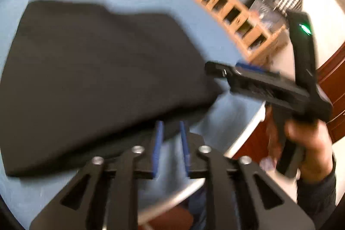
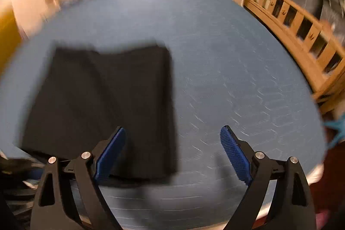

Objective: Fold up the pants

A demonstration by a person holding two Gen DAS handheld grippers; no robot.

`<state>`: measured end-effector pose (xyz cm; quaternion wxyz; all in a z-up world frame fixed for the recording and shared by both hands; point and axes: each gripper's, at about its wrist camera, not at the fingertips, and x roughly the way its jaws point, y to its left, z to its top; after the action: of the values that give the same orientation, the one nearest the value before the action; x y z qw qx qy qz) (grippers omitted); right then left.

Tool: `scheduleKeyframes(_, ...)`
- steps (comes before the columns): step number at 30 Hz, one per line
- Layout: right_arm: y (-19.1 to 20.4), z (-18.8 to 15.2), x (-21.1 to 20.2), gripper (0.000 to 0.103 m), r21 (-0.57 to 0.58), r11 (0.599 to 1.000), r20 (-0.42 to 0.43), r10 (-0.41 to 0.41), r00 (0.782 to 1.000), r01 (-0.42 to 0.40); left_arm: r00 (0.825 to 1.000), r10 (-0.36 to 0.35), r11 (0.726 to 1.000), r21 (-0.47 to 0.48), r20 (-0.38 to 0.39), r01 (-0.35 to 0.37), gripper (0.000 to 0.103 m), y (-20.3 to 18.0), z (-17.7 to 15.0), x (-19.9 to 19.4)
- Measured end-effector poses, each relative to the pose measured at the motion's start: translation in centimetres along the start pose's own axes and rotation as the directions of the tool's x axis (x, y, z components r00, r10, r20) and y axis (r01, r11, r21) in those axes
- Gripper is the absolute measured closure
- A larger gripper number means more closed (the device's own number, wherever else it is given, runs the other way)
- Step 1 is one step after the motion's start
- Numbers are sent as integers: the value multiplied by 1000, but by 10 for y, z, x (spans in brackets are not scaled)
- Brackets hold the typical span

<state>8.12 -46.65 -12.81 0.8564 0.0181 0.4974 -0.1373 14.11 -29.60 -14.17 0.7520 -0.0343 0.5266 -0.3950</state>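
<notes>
1. Although both views are smeared by motion blur, the black pants (image 2: 103,105) can be made out lying flat on the blue bed sheet (image 2: 226,70) as a compact, roughly rectangular stack, which is judged to be largely folded already.
2. The left gripper (image 1: 171,150) is seen with its blue pads a narrow gap apart and parallel, poised at the near hem; no cloth can be seen between them, so nothing appears to be pinched.
3. The right gripper (image 2: 172,152) is shown with its fingers spread wide and empty, held over the near right corner of the garment.
4. A corner could be dragged and the layers slid apart if either tool is swept across the stack at speed, since the blur suggests fast movement.
5. Only the top layer might be caught by a shallow pinch, by which the fold would be peeled open.
6. In the right wrist view the long axis is judged to run away from the camera, near hem toward the person; waistband and cuffs cannot be told apart.
</notes>
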Motion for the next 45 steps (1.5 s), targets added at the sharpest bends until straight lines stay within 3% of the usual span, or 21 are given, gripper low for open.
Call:
scheduleKeyframes(2, -7, -3, 2, 22, 14, 1000, -5, -6, 1000, 6, 998, -57, 997, -40, 19, 58, 83, 10, -7, -18)
scheduleKeyframes(4, -14, 4, -14, 22, 45, 997, 40, -67, 997, 65, 990, -62, 998, -21, 125, 65, 66, 18, -6, -54)
scheduleKeyframes(5, -15, 9, -17, 22, 51, 997, 72, -68, 995, 64, 981, -28, 997, -58, 194, 40, 64, 33, 0, -76)
scheduleKeyframes(8, -1, 35, -39, 21, 20, 1000, 169, -10, 986, 7, 960, 110, 989, -120, 259, -81, 65, 72, 30, -105)
scheduleKeyframes(12, 52, 69, -20, 23, -120, 992, 167, 50, 985, -30, 940, 237, 971, -75, 245, -226, 78, 105, 82, -90)
scheduleKeyframes(15, 81, 88, 29, 37, -197, 980, 95, 3, 995, 16, 927, 299, 953, -19, 224, -303, 82, 126, 109, -76)
scheduleKeyframes(17, 85, 97, 51, 37, -209, 977, 88, -30, 996, 48, 920, 325, 933, 83, 220, -349, 81, 129, 125, -62)
scheduleKeyframes(19, 84, 103, 73, 34, -236, 963, 72, -119, 990, 133, 928, 333, 926, 124, 169, -355, 82, 145, 140, -45)
scheduleKeyframes(21, 73, 108, 89, 21, -195, 971, 51, -127, 991, 135, 923, 360, 931, 6, 135, -364, 96, 191, 156, -42)
scheduleKeyframes(22, 67, 110, 91, 21, -164, 976, 47, -135, 990, 141, 931, 337, 941, -60, 143, -332, 101, 209, 157, -48)
scheduleKeyframes(24, 64, 113, 92, 21, -138, 978, 54, -149, 987, 156, 917, 353, 933, -148, 187, -329, 100, 231, 165, -66)
scheduleKeyframes(26, 71, 112, 92, 21, -146, 976, 65, -156, 986, 164, 927, 293, 956, -92, 236, -279, 97, 221, 167, -79)
scheduleKeyframes(27, 71, 112, 91, 21, -144, 976, 69, -155, 985, 164, 929, 267, 962, -10, 256, -274, 93, 206, 167, -80)
scheduleKeyframes(30, 63, 113, 97, 17, -103, 985, 63, -131, 989, 137, 934, 313, 934, 124, 174, -336, 91, 192, 175, -46)
scheduleKeyframes(34, 55, 110, 96, 16, -51, 994, 55, -94, 994, 97, 923, 354, 934, -9, 151, -357, 91, 229, 213, -24)
scheduleKeyframes(37, 52, 112, 97, 14, -34, 996, 47, -82, 995, 84, 892, 430, 902, -25, 137, -431, 90, 239, 241, -19)
scheduleKeyframes(38, 55, 110, 93, 14, -30, 996, 54, -77, 996, 79, 885, 437, 899, -44, 160, -436, 90, 237, 249, -22)
scheduleKeyframes(39, 53, 110, 88, 14, -25, 997, 71, -70, 995, 72, 889, 399, 916, -69, 225, -394, 89, 235, 250, -41)
scheduleKeyframes(41, 47, 110, 69, 14, 2, 998, 132, -60, 989, 60, 885, 356, 932, -47, 300, -359, 75, 221, 240, -64)
scheduleKeyframes(43, 39, 112, 52, 14, 35, 998, 160, -56, 986, 51, 910, 270, 953, 45, 316, -298, 68, 188, 221, -68)
scheduleKeyframes(45, 40, 114, 46, 14, 20, 999, 135, -36, 990, 34, 932, 215, 951, 155, 290, -268, 63, 152, 199, -55)
